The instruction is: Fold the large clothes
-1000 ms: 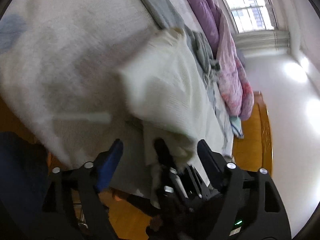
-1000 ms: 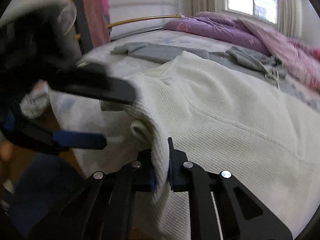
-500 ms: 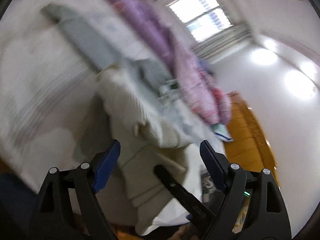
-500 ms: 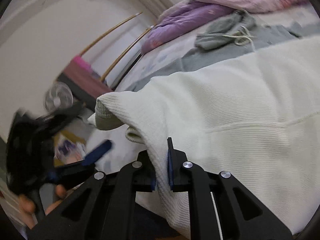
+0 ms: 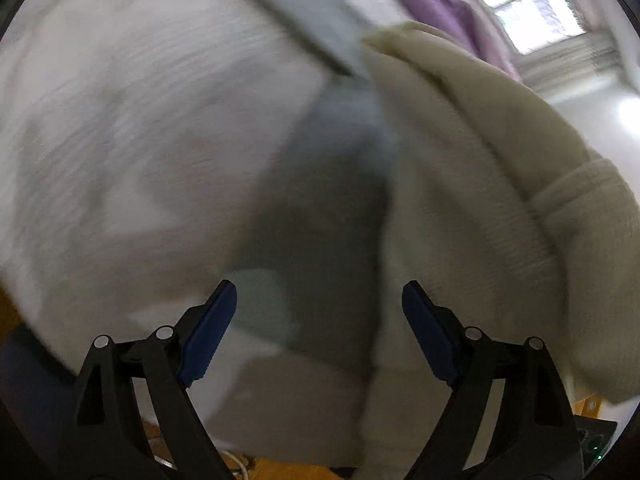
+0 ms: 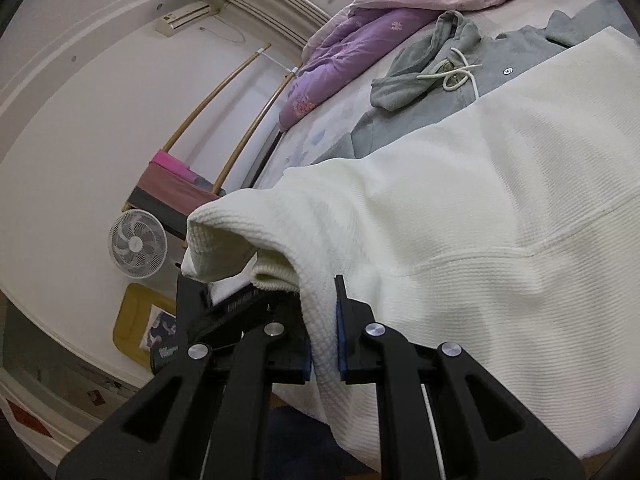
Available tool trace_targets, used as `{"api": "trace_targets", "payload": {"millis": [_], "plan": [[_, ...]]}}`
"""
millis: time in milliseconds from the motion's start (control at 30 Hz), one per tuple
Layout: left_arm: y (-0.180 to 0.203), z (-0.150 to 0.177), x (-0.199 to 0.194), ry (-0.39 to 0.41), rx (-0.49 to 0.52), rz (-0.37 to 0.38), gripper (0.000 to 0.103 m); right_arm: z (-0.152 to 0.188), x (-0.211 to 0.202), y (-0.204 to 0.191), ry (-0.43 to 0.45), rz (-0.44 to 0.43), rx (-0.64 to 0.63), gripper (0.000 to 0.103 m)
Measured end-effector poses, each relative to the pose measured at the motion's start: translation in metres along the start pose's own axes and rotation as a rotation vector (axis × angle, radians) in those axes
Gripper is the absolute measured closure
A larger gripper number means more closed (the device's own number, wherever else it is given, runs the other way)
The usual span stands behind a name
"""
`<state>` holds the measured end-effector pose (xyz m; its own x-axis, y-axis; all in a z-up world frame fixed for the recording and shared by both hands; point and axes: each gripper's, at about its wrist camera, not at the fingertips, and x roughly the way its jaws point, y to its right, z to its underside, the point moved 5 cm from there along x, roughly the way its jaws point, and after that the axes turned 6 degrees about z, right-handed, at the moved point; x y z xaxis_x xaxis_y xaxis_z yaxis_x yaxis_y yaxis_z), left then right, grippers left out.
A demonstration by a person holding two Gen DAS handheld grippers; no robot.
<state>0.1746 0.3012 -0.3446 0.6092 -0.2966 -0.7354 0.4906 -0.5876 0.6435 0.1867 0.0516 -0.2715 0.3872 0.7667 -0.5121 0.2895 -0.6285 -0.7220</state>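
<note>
1. Swinging closer over the bed (image 5: 132, 128) since a second ago, left tongs (image 5: 319, 322) gaping, gripping nothing.
2. Pinching a sweater (image 6: 480, 208) fold, right tongs (image 6: 322, 334) clenched on the knit.
3. Lying across the bed, sweater partly lifted, cuff (image 5: 580, 208) hanging free.
4. Likely handling soft, limp, fairly bulky; sagging wherever unsupported.
5. Probably best taking hold at a thick edge or cuff, not mid-panel.

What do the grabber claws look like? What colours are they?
Both are black frames with triangle-shaped cutouts and round silver rivets. The left gripper has two dark blue finger pads. The right gripper shows blue pad edges too. No sleeves show.
</note>
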Motion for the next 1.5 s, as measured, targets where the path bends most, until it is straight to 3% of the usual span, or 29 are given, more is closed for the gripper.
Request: {"api": "trace_targets", "payload": {"millis": [100,300,467,600,733,800,1000,1100,1133,1233,1500], "plan": [[0.042,-0.003,-0.004,0.042,0.097,0.001,0.019,-0.009,-0.015,0.005,0.034,-0.013,0.02,0.095],[0.128,0.015,0.004,0.05,0.243,0.122,0.019,-0.035,-0.082,0.035,0.176,-0.044,0.128,0.095],[0.197,0.055,0.041,-0.054,0.369,0.206,0.018,-0.044,-0.149,0.091,0.319,0.006,0.266,0.095],[0.225,0.078,0.064,-0.108,0.419,0.225,0.018,-0.035,-0.168,0.152,0.328,0.098,0.417,0.095],[0.221,0.086,0.076,-0.133,0.441,0.171,0.017,-0.014,-0.154,0.211,0.207,0.2,0.536,0.094],[0.209,0.093,0.075,-0.131,0.442,0.135,0.017,-0.004,-0.154,0.227,0.226,0.181,0.58,0.094],[0.172,0.103,0.075,-0.123,0.442,0.053,0.017,-0.004,-0.165,0.21,0.252,0.2,0.486,0.094],[0.154,0.108,0.079,-0.148,0.436,0.025,0.017,-0.002,-0.158,0.214,0.207,0.218,0.498,0.093],[0.15,0.112,0.083,-0.161,0.438,0.017,0.017,-0.001,-0.15,0.213,0.186,0.231,0.499,0.089],[0.14,0.12,0.095,-0.192,0.453,-0.001,0.017,0.003,-0.156,0.211,0.143,0.319,0.465,0.079],[0.132,0.124,0.101,-0.212,0.417,0.032,0.017,-0.009,-0.195,0.17,0.191,0.507,0.201,0.078]]}}
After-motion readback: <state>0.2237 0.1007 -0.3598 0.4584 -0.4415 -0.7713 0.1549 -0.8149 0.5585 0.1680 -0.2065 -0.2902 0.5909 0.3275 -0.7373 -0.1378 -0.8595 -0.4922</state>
